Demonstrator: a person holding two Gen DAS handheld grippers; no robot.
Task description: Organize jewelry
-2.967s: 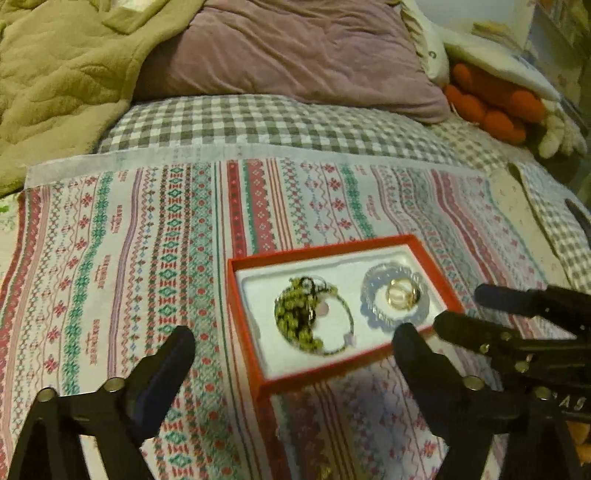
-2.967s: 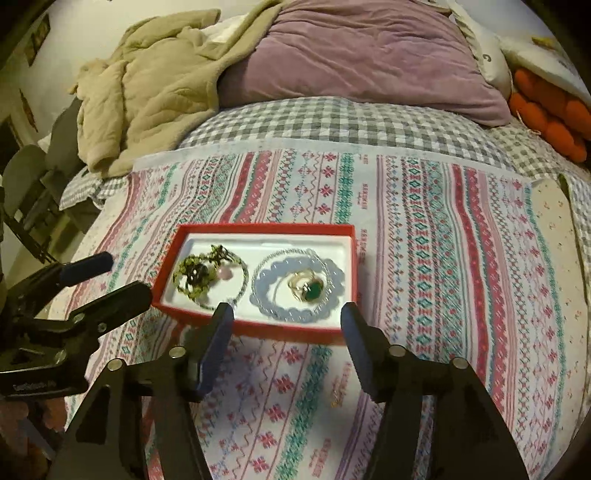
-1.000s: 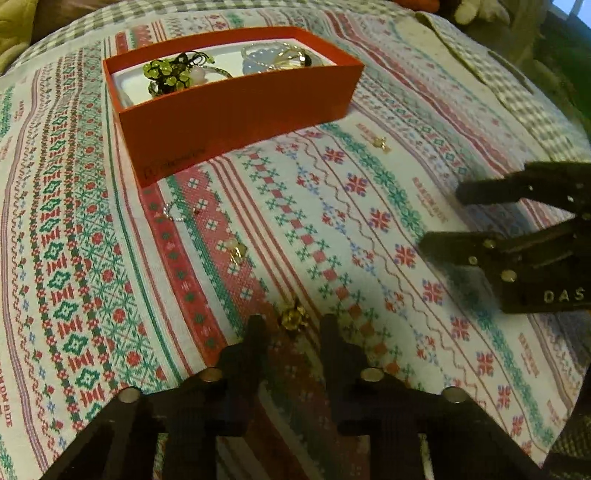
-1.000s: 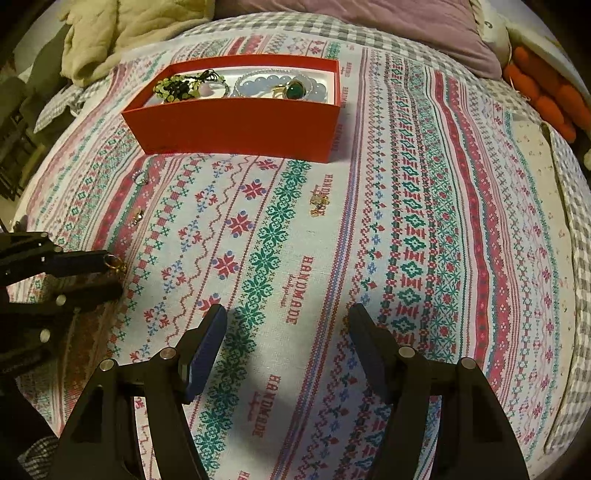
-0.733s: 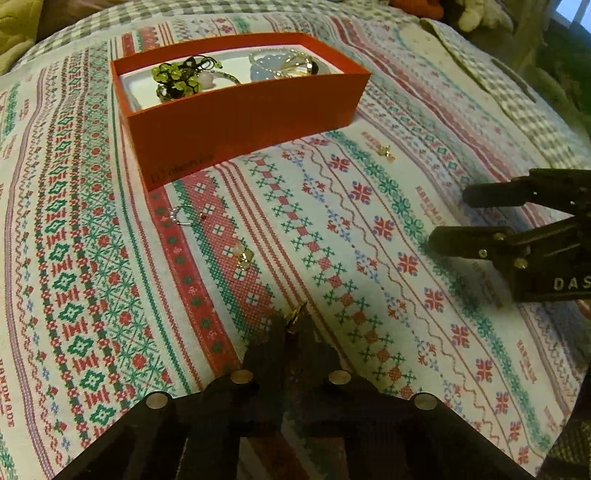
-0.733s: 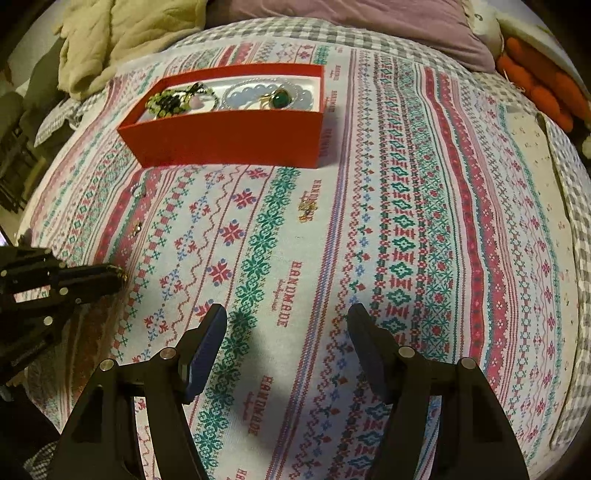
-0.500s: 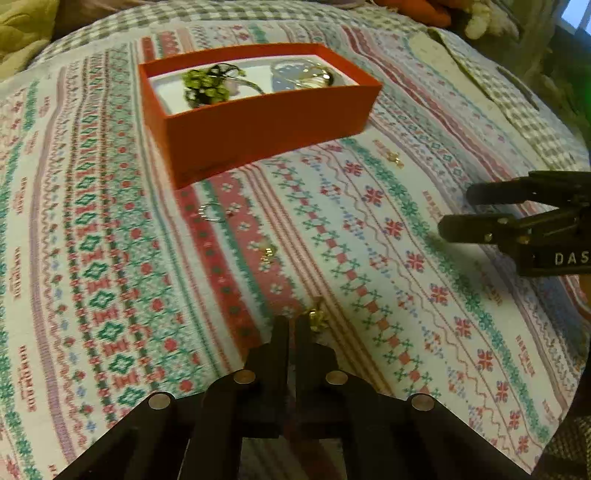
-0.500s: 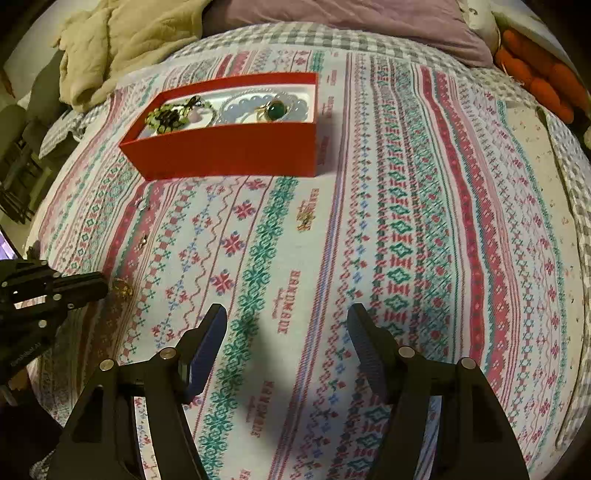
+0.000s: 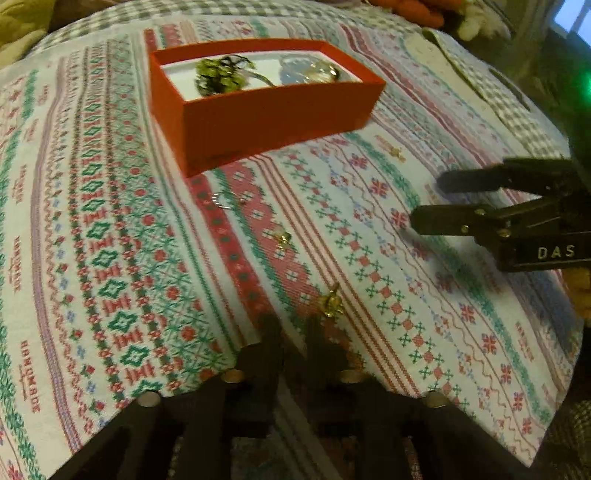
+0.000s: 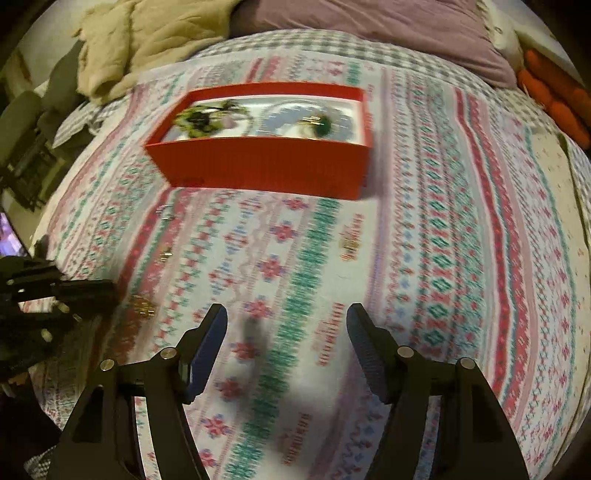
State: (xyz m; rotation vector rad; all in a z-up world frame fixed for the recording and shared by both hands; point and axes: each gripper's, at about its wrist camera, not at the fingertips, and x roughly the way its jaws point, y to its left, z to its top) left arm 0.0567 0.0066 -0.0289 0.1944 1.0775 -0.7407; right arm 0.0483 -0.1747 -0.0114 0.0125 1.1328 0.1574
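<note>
A red box holds a green beaded piece and a bluish bracelet with a ring; it also shows in the right wrist view. My left gripper has its fingers slightly apart, and a small gold flower earring lies on the cloth just past its right fingertip, not held. The earring shows in the right wrist view beside the left gripper. My right gripper is open and empty above the cloth; it shows in the left wrist view.
Loose on the patterned cloth are a thin silver ring, a small gold earring and another gold piece. A purple pillow and a beige blanket lie behind the box.
My left gripper had shut on the gold flower earring and lifted; now its fingers have parted a little and the earring lies free on the cloth. Both views have shifted.
</note>
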